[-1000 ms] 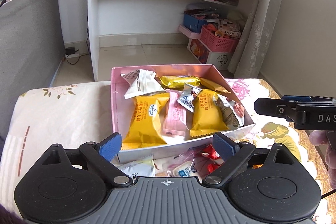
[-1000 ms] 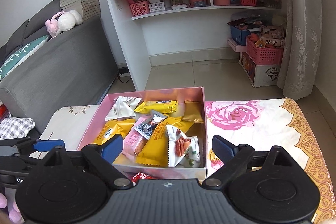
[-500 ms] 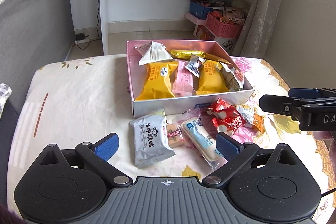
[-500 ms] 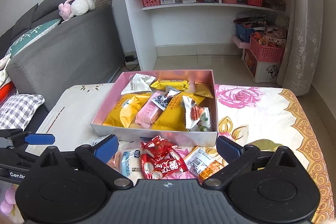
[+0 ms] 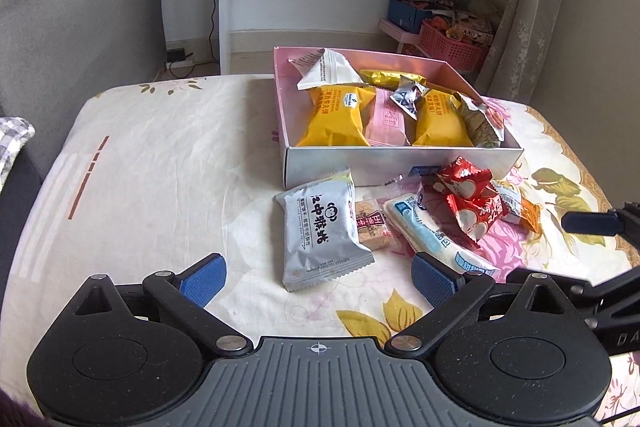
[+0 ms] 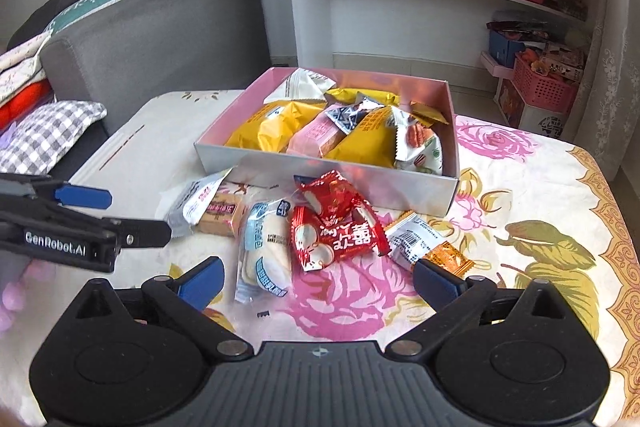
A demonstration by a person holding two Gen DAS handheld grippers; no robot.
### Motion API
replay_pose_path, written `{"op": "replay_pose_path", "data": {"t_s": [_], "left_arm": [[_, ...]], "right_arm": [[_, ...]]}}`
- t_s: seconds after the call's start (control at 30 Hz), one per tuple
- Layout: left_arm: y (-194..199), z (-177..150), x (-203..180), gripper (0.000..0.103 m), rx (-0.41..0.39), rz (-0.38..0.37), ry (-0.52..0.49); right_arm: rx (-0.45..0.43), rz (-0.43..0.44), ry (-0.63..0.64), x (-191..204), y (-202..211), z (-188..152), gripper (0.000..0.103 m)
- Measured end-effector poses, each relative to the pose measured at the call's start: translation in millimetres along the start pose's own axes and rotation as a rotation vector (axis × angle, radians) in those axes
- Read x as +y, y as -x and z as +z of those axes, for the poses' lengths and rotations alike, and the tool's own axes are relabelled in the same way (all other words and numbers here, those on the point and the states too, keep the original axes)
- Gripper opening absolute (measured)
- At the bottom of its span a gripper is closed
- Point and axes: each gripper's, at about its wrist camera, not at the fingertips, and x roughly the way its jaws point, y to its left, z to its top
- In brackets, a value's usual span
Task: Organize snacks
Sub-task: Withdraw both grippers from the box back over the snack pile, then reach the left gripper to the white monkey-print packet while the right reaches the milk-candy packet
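A shallow pink-lined cardboard box (image 5: 400,167) with silvery outer walls sits on the floral-cloth desk (image 5: 160,167), packed with yellow pillow packs (image 5: 334,117), a pink wrapped bar (image 5: 387,123) and a white packet (image 5: 326,69). Just in front of it lie loose snacks: a grey foil biscuit packet (image 5: 318,229), a clear-wrapped white rice cracker (image 6: 266,247), two crinkly red candy wrappers (image 6: 336,227) and a small orange sachet (image 6: 446,257). The left hand-held gripper (image 5: 318,273) and the right hand-held gripper (image 6: 316,277) both gape wide above the loose pile, nothing between their blue pads.
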Motion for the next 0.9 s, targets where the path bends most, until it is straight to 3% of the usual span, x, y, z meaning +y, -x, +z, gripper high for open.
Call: {"op": "replay_pose_path", "data": {"t_s": [0.3,0.63,0.83,0.9], "left_arm": [[-26,-1,6,0.1,-0.003,-0.057,0.043],[-46,4,12,0.094,0.028,-0.065,0.073],[-49,2,13,0.075,0.033,-0.061,0.049],[-47,2,14,0.059,0.034,-0.085,0.058]], "right_arm": [[0.029,0.016,0.054,9,-16,-9,0.094],[0.071,0.02,0.054,17,-39,-10,0.094],[0.091,0.037,0.065,28,-52,-9,0.093],[0.096,0.043,0.072,32,-55,-9,0.091]]}}
